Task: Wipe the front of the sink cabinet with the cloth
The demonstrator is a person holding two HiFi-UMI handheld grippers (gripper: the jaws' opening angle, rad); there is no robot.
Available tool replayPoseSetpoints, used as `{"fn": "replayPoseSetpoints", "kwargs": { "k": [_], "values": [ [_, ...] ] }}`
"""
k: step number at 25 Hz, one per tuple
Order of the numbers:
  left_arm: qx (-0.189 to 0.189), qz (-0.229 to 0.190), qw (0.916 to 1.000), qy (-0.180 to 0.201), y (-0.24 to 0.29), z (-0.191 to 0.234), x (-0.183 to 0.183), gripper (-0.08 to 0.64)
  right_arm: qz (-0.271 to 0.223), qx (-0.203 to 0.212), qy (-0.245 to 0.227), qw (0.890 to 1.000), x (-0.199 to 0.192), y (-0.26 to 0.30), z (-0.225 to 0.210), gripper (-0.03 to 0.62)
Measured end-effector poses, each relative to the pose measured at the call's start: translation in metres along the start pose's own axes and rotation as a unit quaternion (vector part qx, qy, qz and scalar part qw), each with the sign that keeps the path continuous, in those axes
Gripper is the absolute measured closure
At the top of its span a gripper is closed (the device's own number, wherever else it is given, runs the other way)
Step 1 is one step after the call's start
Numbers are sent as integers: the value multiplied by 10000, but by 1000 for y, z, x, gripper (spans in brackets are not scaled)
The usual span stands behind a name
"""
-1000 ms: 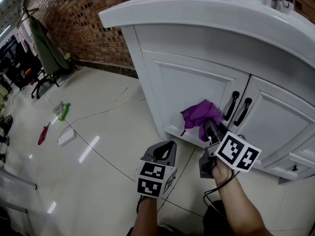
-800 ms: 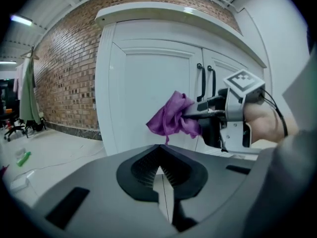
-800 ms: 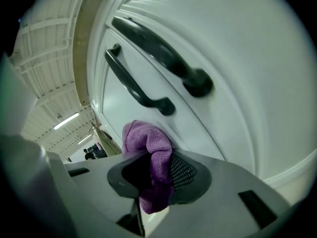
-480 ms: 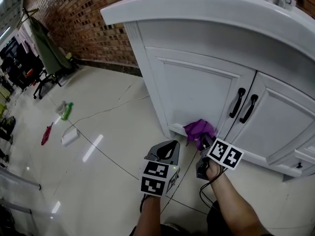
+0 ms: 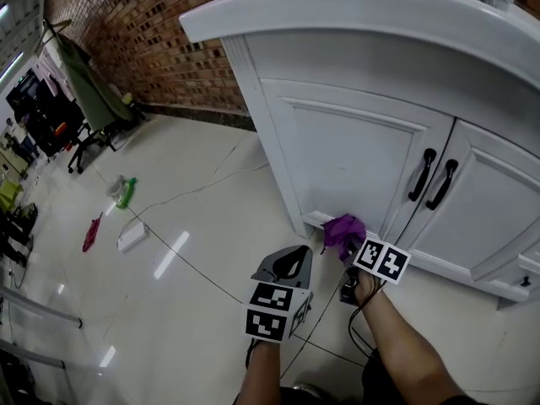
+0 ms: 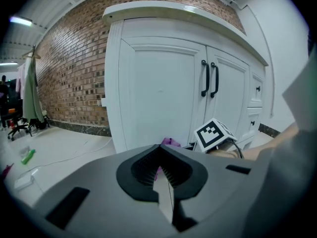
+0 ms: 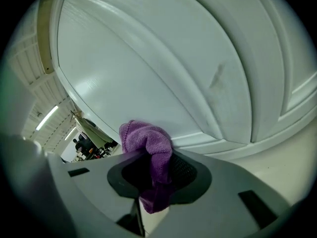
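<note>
Now the right forearm reaches fwd and low. The right gripper (image 5: 348, 248) is clamped on the purple cloth (image 5: 342, 229), which bunches out ahead of its jaws and presses vs. the bottom rail of the left door of the sink cabinet (image 5: 354, 150). Black handles (image 5: 432, 180) sit well above and to the right of that gripper. Just left of it the left gripper (image 5: 287, 264) hangs back from the cabinet, jaws closed together w/ nothing between. Vs. 1 s ago: cloth and right gripper have dropped from approx. handle height, mid-door, to the door's foot; left gripper is in about the same spot.
</note>
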State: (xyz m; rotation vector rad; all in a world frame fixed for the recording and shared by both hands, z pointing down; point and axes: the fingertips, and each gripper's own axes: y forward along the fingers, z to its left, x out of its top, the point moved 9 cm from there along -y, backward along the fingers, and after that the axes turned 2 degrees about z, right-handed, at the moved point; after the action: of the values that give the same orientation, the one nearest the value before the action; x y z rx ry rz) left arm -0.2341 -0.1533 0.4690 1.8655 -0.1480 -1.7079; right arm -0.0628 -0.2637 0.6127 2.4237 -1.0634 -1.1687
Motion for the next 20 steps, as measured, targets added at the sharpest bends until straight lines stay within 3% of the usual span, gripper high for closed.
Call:
{"fn": "replayPoseSetpoints", "kwargs": {
  "k": [11, 16, 20],
  "values": [
    [34, -56, 10000, -35, 4, -1, 3, 555, -527, 709, -543, 9946, 60, -37, 82, 492],
    [132, -76, 9998, -142, 0, 3, 4, 555, -1367, 1427, -851, 9766, 98, -76, 131, 492],
    [161, -98, 9997, -171, -3, 3, 5, 555, -1579, 1629, -934, 9694, 107, -80, 138, 492]
  ]
}}
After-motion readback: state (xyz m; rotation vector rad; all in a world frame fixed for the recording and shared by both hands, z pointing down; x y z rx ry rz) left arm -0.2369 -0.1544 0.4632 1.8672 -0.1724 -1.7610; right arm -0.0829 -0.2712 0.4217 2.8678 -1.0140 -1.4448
